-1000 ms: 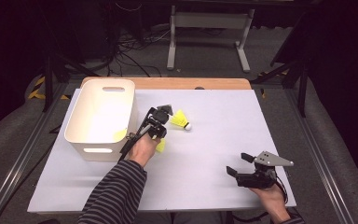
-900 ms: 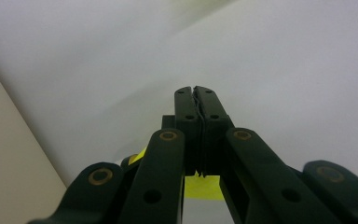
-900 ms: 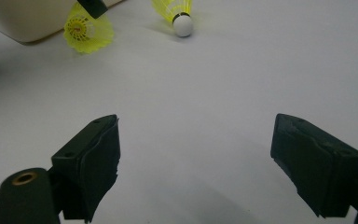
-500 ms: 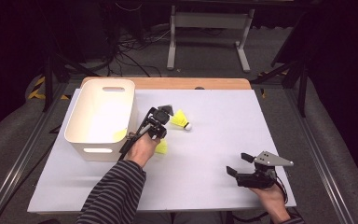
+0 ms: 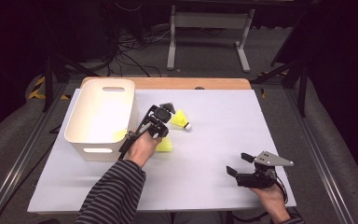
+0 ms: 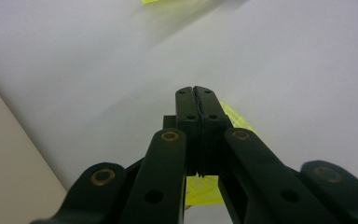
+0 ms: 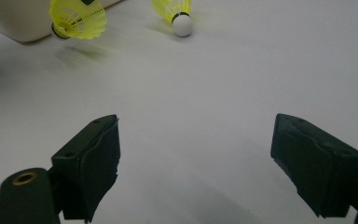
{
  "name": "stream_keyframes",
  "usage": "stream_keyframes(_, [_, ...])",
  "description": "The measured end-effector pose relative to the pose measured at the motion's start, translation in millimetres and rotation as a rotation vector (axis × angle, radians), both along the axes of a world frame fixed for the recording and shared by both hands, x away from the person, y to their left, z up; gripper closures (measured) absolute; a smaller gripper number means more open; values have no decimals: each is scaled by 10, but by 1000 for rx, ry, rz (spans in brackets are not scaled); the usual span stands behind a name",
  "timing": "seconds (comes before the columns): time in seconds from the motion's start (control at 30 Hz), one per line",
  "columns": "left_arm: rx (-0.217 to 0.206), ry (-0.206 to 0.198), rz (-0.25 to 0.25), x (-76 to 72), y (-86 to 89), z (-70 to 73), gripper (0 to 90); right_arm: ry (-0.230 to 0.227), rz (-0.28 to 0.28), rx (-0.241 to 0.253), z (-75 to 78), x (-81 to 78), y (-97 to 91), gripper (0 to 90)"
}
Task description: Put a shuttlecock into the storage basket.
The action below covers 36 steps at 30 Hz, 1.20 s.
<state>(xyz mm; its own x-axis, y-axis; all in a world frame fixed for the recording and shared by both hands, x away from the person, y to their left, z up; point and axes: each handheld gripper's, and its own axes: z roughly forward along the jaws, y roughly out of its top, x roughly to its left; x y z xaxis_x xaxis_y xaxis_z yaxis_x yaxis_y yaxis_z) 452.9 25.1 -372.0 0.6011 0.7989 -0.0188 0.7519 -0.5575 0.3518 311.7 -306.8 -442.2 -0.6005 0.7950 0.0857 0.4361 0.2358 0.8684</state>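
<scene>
Shuttlecock [image 6: 233, 119] skirt is pinched in the closed left gripper [image 6: 198, 95] for transfer to the bin [image 5: 101, 116] beside it, while the right gripper [image 5: 242, 164] is held open, empty.

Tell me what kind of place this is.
Probably a lab or workshop set up for recording handling demos: a white-covered table holding a white bin and yellow shuttlecocks, with loose cables and a metal stand on the dark floor behind.

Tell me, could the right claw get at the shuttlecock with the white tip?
Probably yes: the right claw is open, and bare table lies between it and the shuttlecock.
</scene>
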Motion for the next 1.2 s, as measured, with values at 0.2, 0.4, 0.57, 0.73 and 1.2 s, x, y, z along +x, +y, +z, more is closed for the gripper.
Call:
stream_keyframes(0.2, [-11, -5, -12, -20, -4, 47, 900, 1, -1, -4, 0, 0, 2, 164])
stream_keyframes(0.4, [-18, -12, -27, -48, -7, 104, 900, 0, -2, -3, 1, 0, 2, 164])
stream_keyframes(0.57, [-30, -13, -32, -69, -11, 151, 900, -3, -7, 1, 4, -2, -3, 165])
stream_keyframes(0.73, [-36, -19, -39, -79, 5, 211, 900, -4, -5, 0, 4, -2, -3, 165])
stream_keyframes(1.2, [-44, -38, -47, -114, 60, 337, 900, -14, -14, 6, 13, -2, -17, 165])
